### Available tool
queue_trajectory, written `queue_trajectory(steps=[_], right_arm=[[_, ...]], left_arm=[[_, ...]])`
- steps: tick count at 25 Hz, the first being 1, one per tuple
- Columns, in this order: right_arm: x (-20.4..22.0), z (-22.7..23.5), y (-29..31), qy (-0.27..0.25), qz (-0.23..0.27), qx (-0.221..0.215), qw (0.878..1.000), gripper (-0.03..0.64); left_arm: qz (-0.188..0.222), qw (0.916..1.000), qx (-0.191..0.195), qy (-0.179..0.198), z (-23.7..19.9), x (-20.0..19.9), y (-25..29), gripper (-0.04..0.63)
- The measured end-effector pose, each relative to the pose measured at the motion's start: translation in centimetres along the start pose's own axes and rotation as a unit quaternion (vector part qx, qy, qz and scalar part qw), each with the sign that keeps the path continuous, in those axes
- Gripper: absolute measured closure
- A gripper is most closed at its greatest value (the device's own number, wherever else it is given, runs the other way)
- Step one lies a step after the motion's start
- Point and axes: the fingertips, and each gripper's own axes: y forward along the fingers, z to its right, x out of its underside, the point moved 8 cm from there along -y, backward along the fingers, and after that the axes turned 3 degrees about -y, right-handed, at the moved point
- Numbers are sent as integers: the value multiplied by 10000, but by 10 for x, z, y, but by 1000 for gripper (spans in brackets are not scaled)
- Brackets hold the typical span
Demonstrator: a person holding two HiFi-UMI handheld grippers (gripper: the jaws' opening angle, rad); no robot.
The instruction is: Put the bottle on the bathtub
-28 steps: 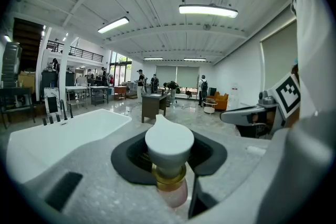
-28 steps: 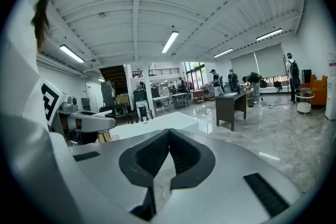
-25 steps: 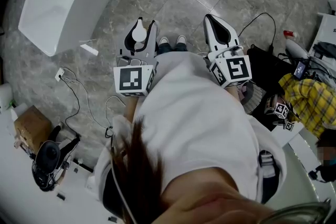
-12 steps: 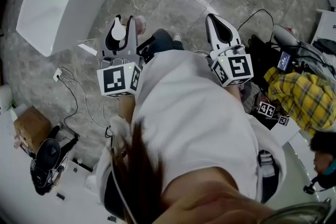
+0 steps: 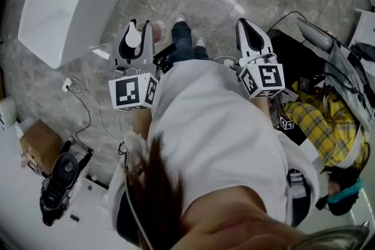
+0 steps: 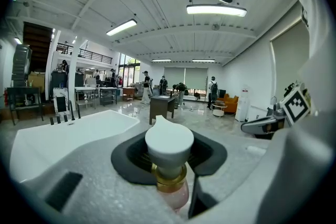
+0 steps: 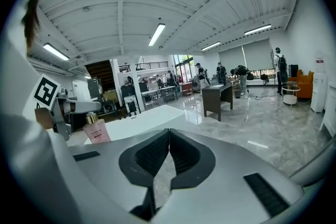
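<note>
My left gripper (image 5: 139, 25) is shut on the neck of a pink bottle (image 5: 133, 38) that has a white cap and a gold collar. In the left gripper view the cap (image 6: 169, 140) stands up between the dark pads, with the pink body below them. The white bathtub (image 5: 61, 3) lies on the floor ahead and to the left, apart from the gripper, and its rim (image 6: 68, 131) shows at left. My right gripper (image 5: 252, 29) hovers beside the left one with its jaws together and nothing in them (image 7: 168, 136). From the right gripper view the bottle (image 7: 96, 131) shows at left, in front of the bathtub (image 7: 149, 118).
The floor is grey marble tile. Cables (image 5: 88, 108), a cardboard box (image 5: 38, 143) and a black bag (image 5: 58, 181) lie at lower left. A person in a yellow plaid shirt (image 5: 328, 126) crouches at right among gear. A dark desk (image 6: 160, 107) stands farther off.
My left gripper has shifted left toward the bathtub with the bottle still in it. The right gripper has drifted slightly right, and the person's feet have stepped forward.
</note>
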Motion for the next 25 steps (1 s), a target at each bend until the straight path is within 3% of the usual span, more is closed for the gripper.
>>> queue_trajectory(steps=[15,25], right_arm=[[-55,-13,114,62,304,484,9983,606],[-61,-10,136,179,150,645,9976,606]], left_arm=[[57,9989,361,287,-98,-42,92,453],[-102,9994,323,90,-120,-43,120,453]])
